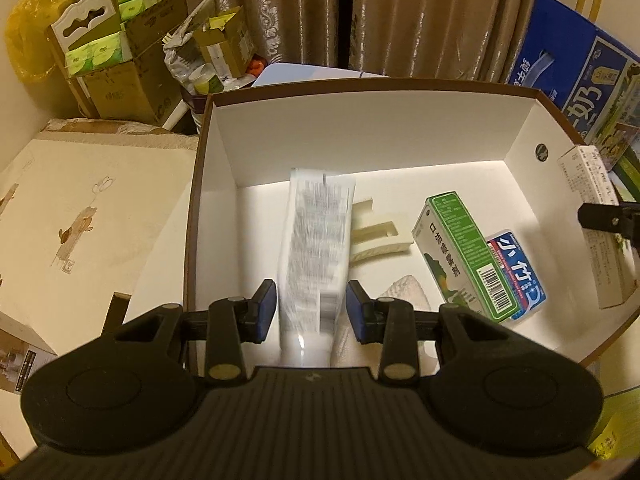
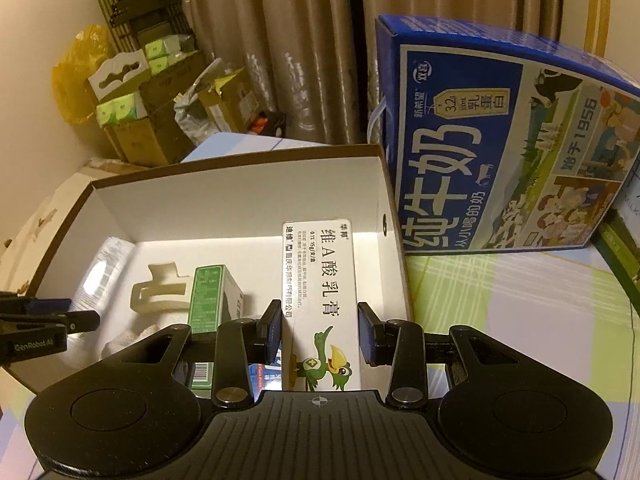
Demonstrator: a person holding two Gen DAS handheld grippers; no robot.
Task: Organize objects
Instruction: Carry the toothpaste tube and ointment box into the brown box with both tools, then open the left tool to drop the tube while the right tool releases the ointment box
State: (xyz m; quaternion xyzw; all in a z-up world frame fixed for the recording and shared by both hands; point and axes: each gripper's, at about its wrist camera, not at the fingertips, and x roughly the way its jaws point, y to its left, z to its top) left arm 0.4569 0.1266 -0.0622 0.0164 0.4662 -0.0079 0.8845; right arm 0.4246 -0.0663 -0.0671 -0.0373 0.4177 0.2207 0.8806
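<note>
The storage box is made of cardboard, matt white inside with a brown edge. A white plastic tube, smooth with a slight sheen, is seen between blue pads that look rubbery on the matt black plastic left gripper. The cream hair claw appears to be matt plastic. The green carton and the white ointment carton are of printed paperboard, the latter smooth and faintly glossy. The milk case is glossy printed cardboard. The curtains are of sheened cloth, and the checked table covering looks like soft cloth.
</note>
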